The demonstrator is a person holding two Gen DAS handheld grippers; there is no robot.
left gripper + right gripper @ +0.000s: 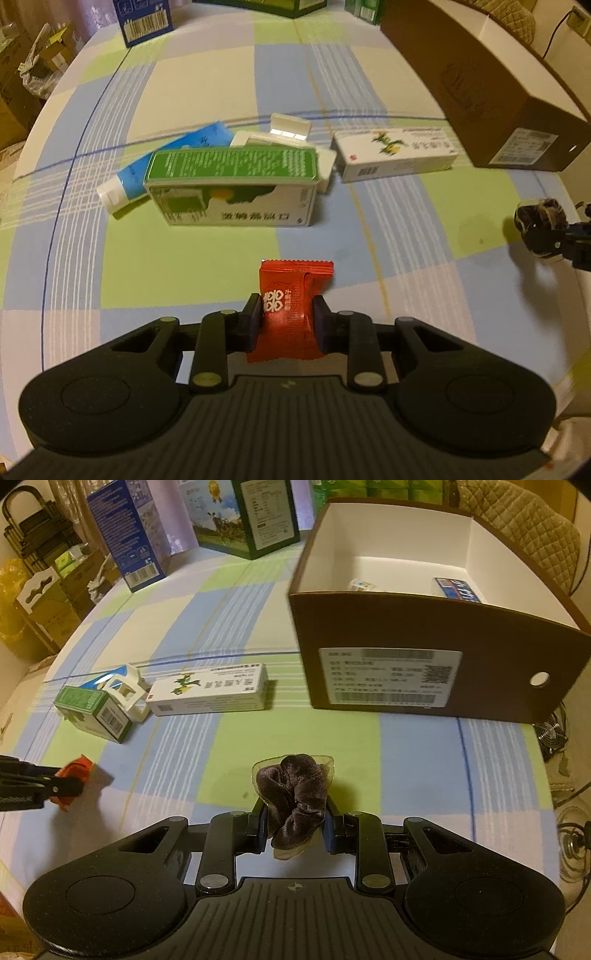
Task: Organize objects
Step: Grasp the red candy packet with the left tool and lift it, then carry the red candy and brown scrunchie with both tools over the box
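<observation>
Both loads are gripped: left gripper [286, 319] clamps a red candy packet [291, 310]; right gripper [295, 829] clamps a brown scrunchie [297, 797]; next, probably carry each to the far-right brown box [424, 635].

A red sachet [291, 306] with white print stands pinched upright in the left gripper [286, 317]. A brown velvet scrunchie [297, 794] (sheer trim at its edge) is bunched in the right gripper [295, 827]. The brown box [424, 657] sits open-topped, white inside.
</observation>
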